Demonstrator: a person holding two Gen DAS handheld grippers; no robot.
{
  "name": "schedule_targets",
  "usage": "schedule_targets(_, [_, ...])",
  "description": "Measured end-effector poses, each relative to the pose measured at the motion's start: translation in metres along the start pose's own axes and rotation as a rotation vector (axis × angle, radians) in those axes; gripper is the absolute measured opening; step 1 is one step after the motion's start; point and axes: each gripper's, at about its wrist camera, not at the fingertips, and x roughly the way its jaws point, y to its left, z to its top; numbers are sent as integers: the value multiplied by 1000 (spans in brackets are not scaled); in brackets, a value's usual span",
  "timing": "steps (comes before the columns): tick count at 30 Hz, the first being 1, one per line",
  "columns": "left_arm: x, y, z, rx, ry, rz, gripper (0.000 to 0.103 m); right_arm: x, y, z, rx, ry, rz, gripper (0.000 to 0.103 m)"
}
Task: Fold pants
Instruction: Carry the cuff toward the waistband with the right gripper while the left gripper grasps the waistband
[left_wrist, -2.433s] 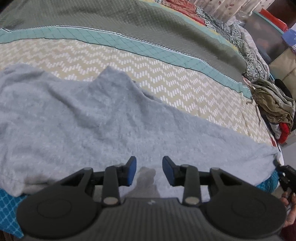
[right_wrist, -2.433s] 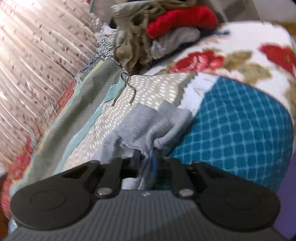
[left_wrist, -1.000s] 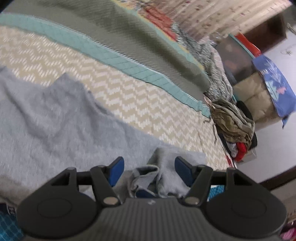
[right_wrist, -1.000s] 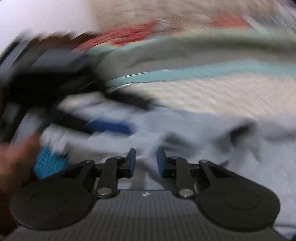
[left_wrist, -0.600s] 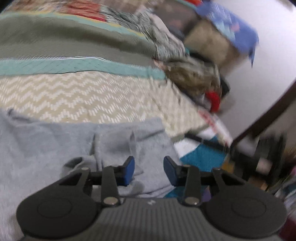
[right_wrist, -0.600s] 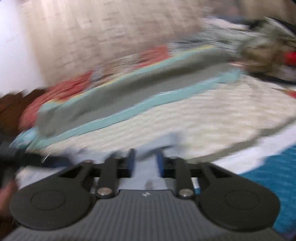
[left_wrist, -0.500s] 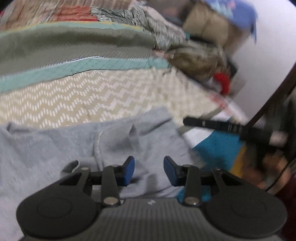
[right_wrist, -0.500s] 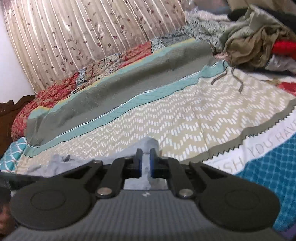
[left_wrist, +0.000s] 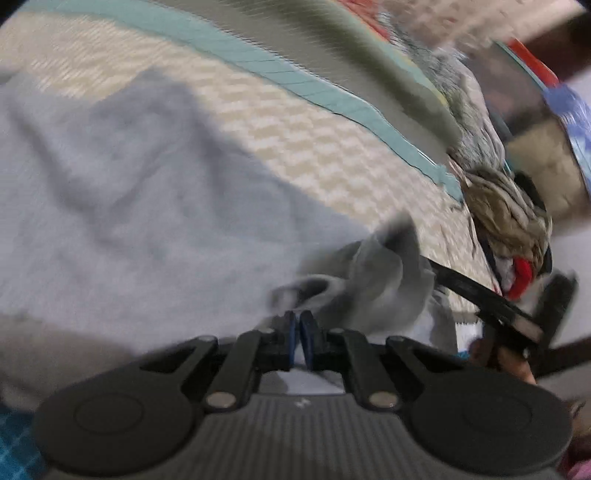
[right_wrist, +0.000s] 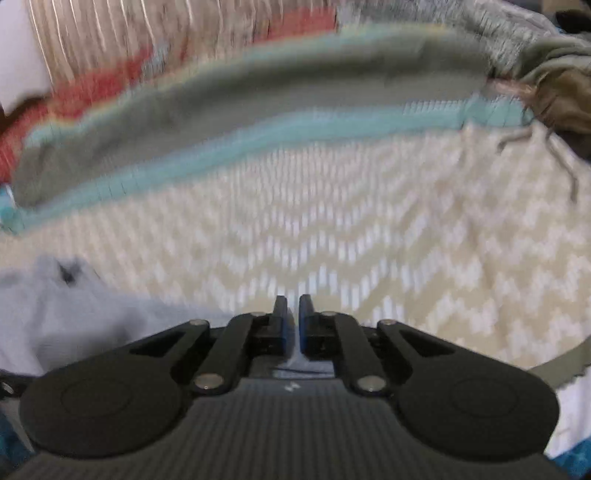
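The grey pants (left_wrist: 147, 221) lie spread over the bed, with one leg end bunched up (left_wrist: 380, 280) at the right. My left gripper (left_wrist: 297, 325) is at the near edge of that bunch. Its jaws are closing, the blue pads almost meeting on a fold of grey fabric. In the left wrist view, my right gripper (left_wrist: 439, 271) reaches into the far side of the bunch. In its own view the right gripper (right_wrist: 291, 310) is shut, with a strip of grey cloth showing between the fingers. More of the pants (right_wrist: 74, 317) trails to its left.
A zigzag-patterned bedspread (right_wrist: 332, 240) with teal and grey bands covers the bed. A pile of olive and red clothes (left_wrist: 506, 218) sits at the far right end. A person's hand (left_wrist: 513, 365) holds the right gripper. Both views are motion-blurred.
My left gripper's jaws went from wide apart to nearly together on the bunched leg end. The right gripper stayed shut while swinging across the bed, and its view has tilted.
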Motion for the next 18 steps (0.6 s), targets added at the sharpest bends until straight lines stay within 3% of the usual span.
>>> schedule_targets(2, [-18, 13, 2, -46, -31, -42, 8, -25, -6, -2, 66, -48, 44, 14])
schedule_targets(4, [-33, 18, 7, -85, -58, -122, 8, -62, -22, -12, 153, -131, 119, 31])
schedule_targets(5, [-36, 13, 9, -78, -69, -160, 9, -80, -29, -19, 187, -162, 135, 45])
schedule_targets(10, [-35, -39, 15, 100, -93, -255, 14, -130, -57, -63, 307, -197, 157, 55])
schedule_targets(14, [7, -56, 4, 181, 1, -204, 14, -132, -60, -89, 368, -151, 146, 60])
schedule_targets(16, [35, -49, -5, 192, 70, -90, 11, -120, -59, -97, 410, -106, 145, 60])
schedule_targets(17, [49, -42, -9, 186, 111, -32, 4, -115, -59, -98, 435, -81, 167, 59])
schedule_targets(18, [53, -35, -12, 170, 121, -21, 5, -109, -57, -100, 452, -56, 194, 43])
